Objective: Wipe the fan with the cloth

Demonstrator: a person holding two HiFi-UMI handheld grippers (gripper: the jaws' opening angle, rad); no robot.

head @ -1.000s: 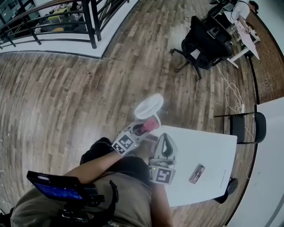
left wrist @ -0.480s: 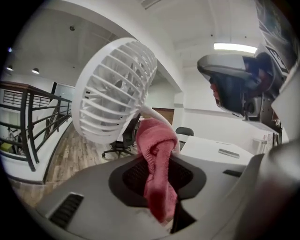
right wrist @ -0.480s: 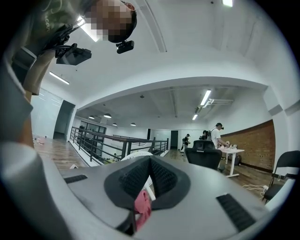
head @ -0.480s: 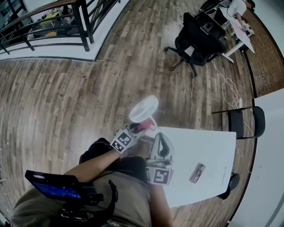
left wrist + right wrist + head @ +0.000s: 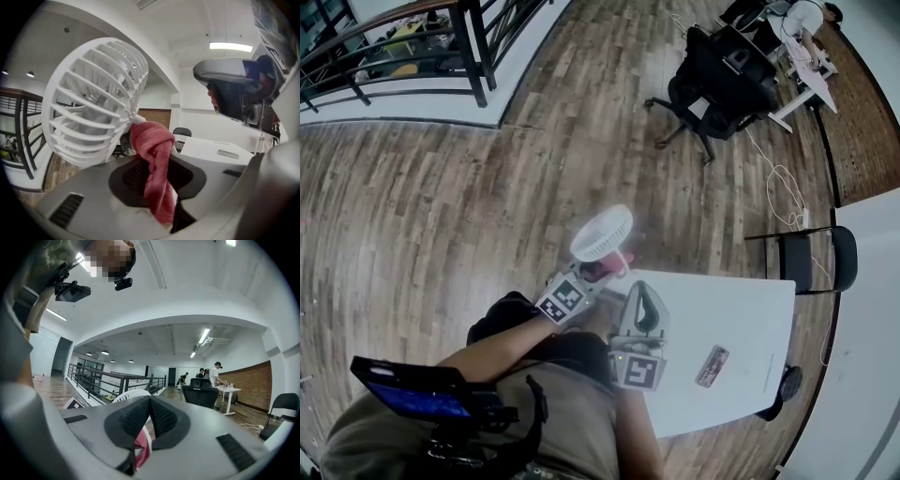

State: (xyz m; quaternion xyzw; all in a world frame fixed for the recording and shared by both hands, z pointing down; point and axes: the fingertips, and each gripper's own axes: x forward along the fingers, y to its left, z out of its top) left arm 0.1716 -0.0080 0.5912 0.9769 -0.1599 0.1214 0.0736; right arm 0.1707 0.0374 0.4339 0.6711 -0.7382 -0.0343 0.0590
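Bright, even indoor light from long ceiling strip lamps [image 5: 229, 46], blown out white in the gripper views. Heavy fisheye bending throughout, with black vignette at the gripper-view edges. White plastic cage fan [image 5: 93, 101] reads sharp; pale glare on brown wooden plank floor [image 5: 609, 75].

I'm working in an open-plan office: a wood-plank floor [image 5: 422, 216], a black swivel chair [image 5: 722, 84] beside a white desk [image 5: 802, 56] where people [image 5: 215, 373] stand, and strip lights [image 5: 205, 336] on the ceiling. A black railing [image 5: 412, 47] edges the floor, and a brick wall [image 5: 255, 380] runs behind the desk.
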